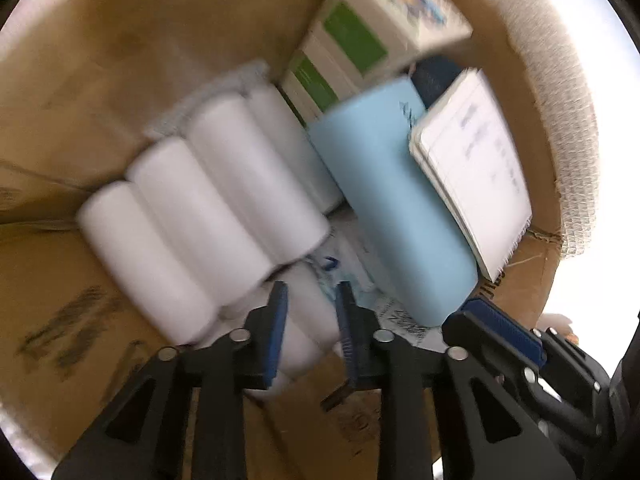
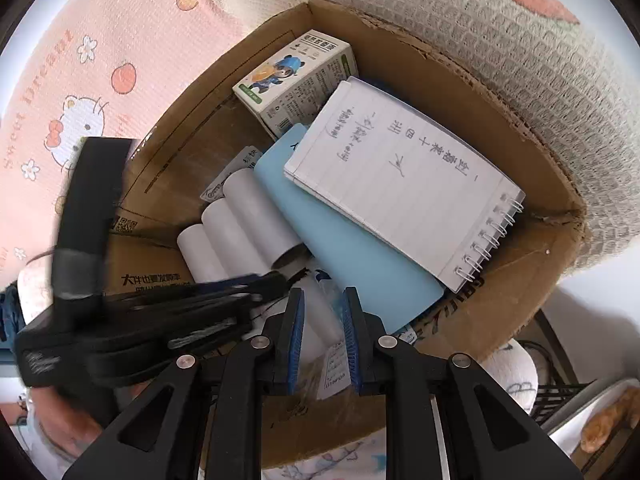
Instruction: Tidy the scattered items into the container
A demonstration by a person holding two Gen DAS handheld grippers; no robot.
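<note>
Both grippers are down inside a brown cardboard box [image 2: 516, 264]. The box holds a pack of white rolls [image 1: 208, 208] [image 2: 240, 220], a light blue book [image 1: 392, 208] [image 2: 360, 264], a spiral notepad [image 2: 404, 184] [image 1: 476, 176] lying on it, and a white carton [image 2: 296, 80] [image 1: 384, 24] at the far end. My left gripper [image 1: 312, 312] has its jaws a little apart around a white roll [image 1: 308, 320]. My right gripper [image 2: 324, 320] also has its jaws a little apart around a white roll [image 2: 320, 316] with a label. The left gripper also shows in the right wrist view [image 2: 264, 280].
The box stands on a pink Hello Kitty cloth [image 2: 80, 92] beside a grey-white waffle blanket [image 2: 520, 40]. A dark wire rack [image 2: 560, 392] and a plate [image 2: 600, 408] are at the lower right outside the box. The left view is motion-blurred.
</note>
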